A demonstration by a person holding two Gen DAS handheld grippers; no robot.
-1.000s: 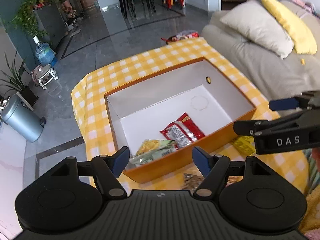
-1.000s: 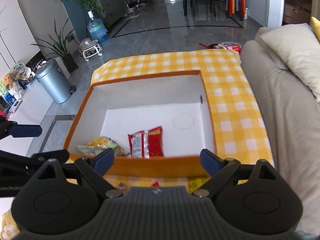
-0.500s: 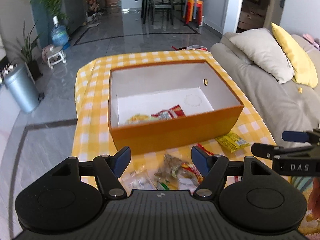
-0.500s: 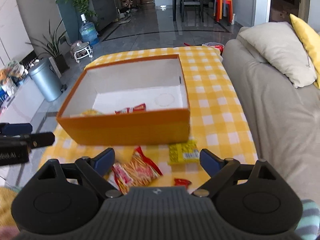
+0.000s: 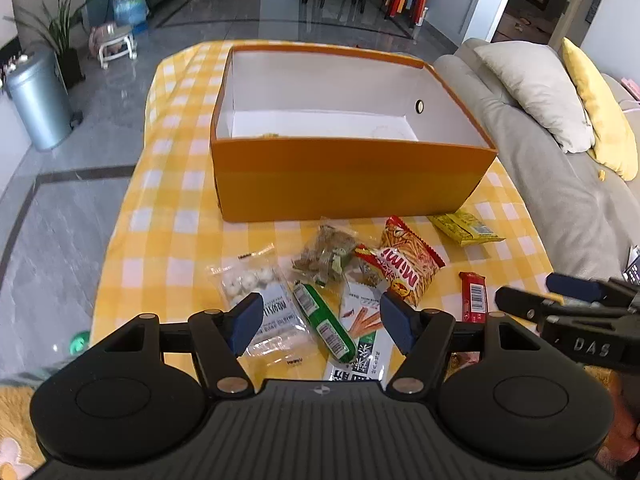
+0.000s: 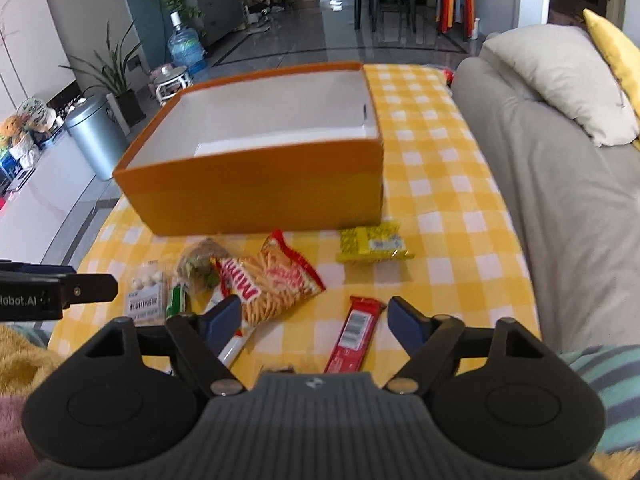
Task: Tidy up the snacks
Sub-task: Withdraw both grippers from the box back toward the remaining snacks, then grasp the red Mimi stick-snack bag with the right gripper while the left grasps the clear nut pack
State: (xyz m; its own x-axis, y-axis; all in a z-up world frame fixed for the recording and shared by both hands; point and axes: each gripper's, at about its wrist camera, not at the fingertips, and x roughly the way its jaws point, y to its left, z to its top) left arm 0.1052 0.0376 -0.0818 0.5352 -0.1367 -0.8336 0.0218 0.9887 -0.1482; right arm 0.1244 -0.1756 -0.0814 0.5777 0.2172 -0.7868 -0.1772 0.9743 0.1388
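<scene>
Yellow-checked cloth covers the table [image 5: 168, 216] in front of a grey sofa [image 5: 560, 168], and the orange box [image 5: 344, 184] stands at its middle with at least one packet just showing over its near wall. Loose snacks lie in a cluster on the cloth on my side of the box. Both my grippers hover above them, empty: the left gripper [image 5: 320, 322] is spread wide over the green stick packet [image 5: 324, 326], and the right gripper [image 6: 316, 320] is likewise released, with the red bar [image 6: 352, 334] lying between its fingers.

I judge I am between placements, choosing the next pick. The red bar looks easiest: it lies apart from the pile, beside the Mimi crisps [image 6: 276, 280]. I would lower the right gripper, close across its narrow width, then lift over the box's near wall. The yellow packet [image 6: 374, 246] waits just beside the box.
</scene>
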